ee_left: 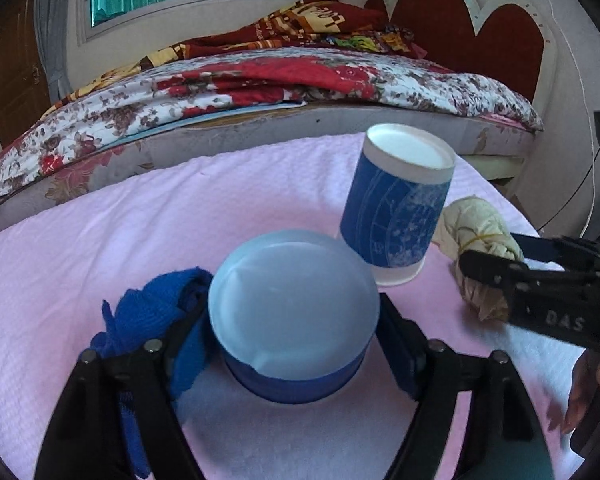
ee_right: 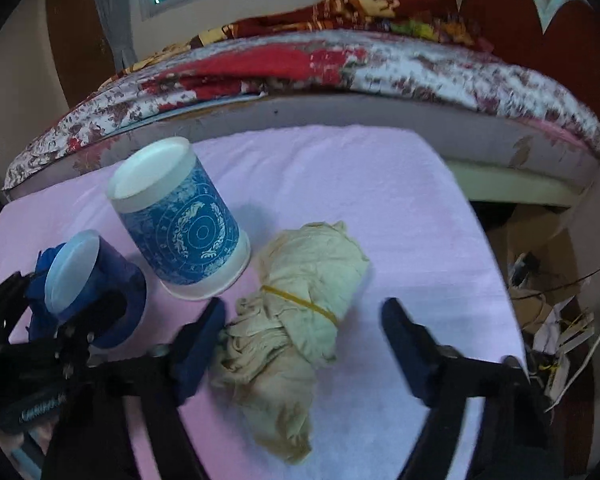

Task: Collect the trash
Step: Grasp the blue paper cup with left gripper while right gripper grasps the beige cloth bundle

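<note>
The left gripper [ee_left: 296, 320] is squeezed around a small blue tub [ee_left: 294, 312] with a pale lid, sitting on the pink cloth [ee_left: 100, 240]. A blue rag [ee_left: 152, 312] lies at its 9 o'clock. A bigger blue cup [ee_left: 396, 208] stands at its 1 o'clock. The right gripper [ee_right: 304, 344] is spread wide around a tan rag bundle [ee_right: 300, 312] tied with a rubber band, not pinching it yet. This looks like the picking-up step. Next, the right one should close on the bundle, then lift.
</note>
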The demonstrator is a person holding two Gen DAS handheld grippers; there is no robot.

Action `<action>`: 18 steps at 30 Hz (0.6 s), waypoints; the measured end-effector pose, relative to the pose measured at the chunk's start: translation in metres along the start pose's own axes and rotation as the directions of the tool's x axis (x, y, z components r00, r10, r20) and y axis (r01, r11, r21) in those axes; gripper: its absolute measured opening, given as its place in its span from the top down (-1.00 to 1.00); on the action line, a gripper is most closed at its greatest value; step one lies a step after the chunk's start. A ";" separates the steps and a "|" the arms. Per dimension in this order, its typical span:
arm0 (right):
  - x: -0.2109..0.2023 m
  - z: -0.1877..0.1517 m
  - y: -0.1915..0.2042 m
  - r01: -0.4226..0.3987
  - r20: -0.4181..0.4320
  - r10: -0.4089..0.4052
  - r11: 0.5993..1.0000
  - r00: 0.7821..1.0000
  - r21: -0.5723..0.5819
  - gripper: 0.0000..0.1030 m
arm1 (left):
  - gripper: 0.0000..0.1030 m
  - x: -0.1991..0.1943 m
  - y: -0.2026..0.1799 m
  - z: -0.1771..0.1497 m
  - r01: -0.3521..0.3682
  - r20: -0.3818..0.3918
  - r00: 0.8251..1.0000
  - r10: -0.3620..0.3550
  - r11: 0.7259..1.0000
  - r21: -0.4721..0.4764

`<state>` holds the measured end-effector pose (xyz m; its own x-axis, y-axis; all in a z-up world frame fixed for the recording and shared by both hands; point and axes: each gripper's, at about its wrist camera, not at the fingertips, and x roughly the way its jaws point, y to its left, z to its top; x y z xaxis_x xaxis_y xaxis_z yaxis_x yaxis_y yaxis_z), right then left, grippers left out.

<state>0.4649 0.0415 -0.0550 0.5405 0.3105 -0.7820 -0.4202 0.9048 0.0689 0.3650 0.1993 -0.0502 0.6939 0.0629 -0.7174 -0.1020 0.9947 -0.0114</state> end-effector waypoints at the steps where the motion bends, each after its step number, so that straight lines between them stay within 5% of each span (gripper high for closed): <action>1: 0.000 -0.001 -0.001 -0.007 -0.003 0.007 1.000 1.000 -0.001 -0.07 | -0.57 0.001 -0.001 0.000 -0.003 -0.004 1.000 0.003 1.000 0.005; 5: -0.001 -0.006 -0.002 -0.016 -0.006 0.016 1.000 1.000 -0.008 -0.06 | -0.56 0.005 -0.005 0.001 -0.023 -0.022 0.999 0.023 0.999 0.024; 10: -0.013 -0.010 -0.001 -0.035 0.013 0.036 0.999 0.999 -0.026 0.48 | -0.49 -0.004 -0.001 -0.002 0.001 0.007 1.000 -0.001 1.000 -0.002; 18: -0.064 -0.039 -0.005 -0.012 0.082 0.016 0.998 0.996 -0.055 0.51 | -0.49 -0.039 -0.009 -0.017 0.050 0.041 0.998 -0.049 0.999 -0.007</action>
<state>0.4039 0.0061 -0.0292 0.5919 0.3480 -0.7270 -0.4658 0.8838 0.0439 0.3267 0.1870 -0.0341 0.7270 0.0172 -0.6865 -0.0728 0.9960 -0.0522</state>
